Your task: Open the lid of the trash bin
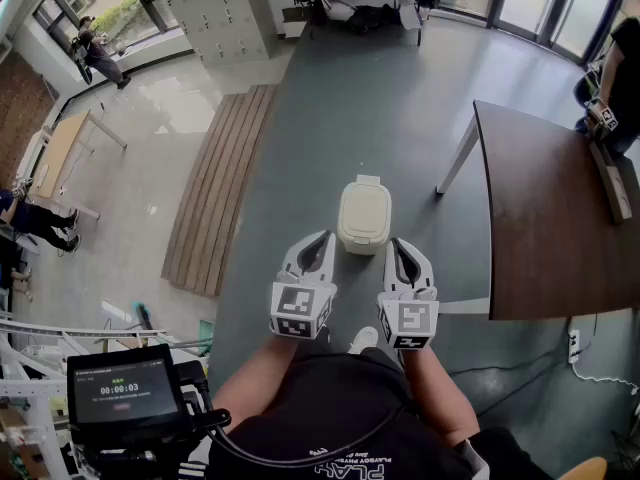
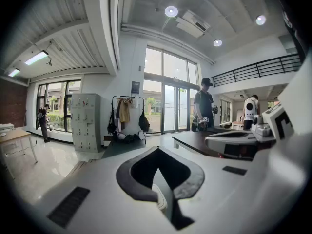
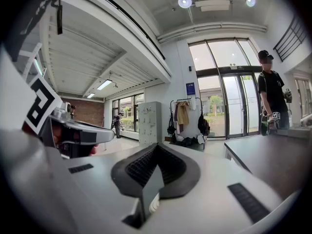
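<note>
A cream trash bin (image 1: 364,215) stands on the grey floor just ahead of me, its lid down and a small tab at its far edge. My left gripper (image 1: 325,236) hovers at the bin's near left corner, jaws together with nothing between them. My right gripper (image 1: 395,243) is at the bin's near right side, also shut and empty. Both gripper views look level across the room, over the bin. In the left gripper view the left gripper (image 2: 158,152) shows its pads meeting at the tip. The right gripper (image 3: 156,147) looks the same in its own view.
A dark brown table (image 1: 550,218) with white legs (image 1: 455,158) stands to the right; a person works at its far end. A wooden slatted platform (image 1: 220,188) lies on the left. A recorder screen (image 1: 120,393) sits at lower left. Lockers and a coat rack (image 2: 126,118) stand far ahead.
</note>
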A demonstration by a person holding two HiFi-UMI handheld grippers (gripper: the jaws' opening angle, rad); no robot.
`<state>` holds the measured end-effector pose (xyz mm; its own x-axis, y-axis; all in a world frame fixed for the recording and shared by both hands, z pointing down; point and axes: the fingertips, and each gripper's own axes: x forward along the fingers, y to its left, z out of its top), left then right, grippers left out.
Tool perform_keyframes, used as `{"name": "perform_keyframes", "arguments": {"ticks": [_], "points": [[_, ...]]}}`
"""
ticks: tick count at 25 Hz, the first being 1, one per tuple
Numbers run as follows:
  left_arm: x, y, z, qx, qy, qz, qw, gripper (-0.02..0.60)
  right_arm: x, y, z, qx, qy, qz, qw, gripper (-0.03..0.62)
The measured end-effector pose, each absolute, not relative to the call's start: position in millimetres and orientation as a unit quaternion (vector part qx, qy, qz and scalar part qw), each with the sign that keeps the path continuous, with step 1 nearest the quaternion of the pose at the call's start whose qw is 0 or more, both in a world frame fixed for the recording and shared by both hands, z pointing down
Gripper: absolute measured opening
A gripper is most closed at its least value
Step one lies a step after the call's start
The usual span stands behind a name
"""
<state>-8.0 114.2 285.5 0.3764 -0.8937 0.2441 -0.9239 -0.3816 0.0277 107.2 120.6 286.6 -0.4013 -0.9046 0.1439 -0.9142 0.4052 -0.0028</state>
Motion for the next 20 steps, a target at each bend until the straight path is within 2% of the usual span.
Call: {"name": "perform_keyframes", "arguments": {"ticks": [11, 20], "points": [[-5.3, 113.6, 290.6, 0.828, -0.546, 0.094, 0.088, -0.003, 109.8, 110.7, 286.9, 0.544, -0.835, 0.048, 0.065, 0.000], [-32.0, 35.3, 295.8, 0.838, -0.529, 0.092, 0.094, -0.003, 77.2, 38.4, 292.8, 0.551, -0.830, 0.048, 0.077, 0.002]]}}
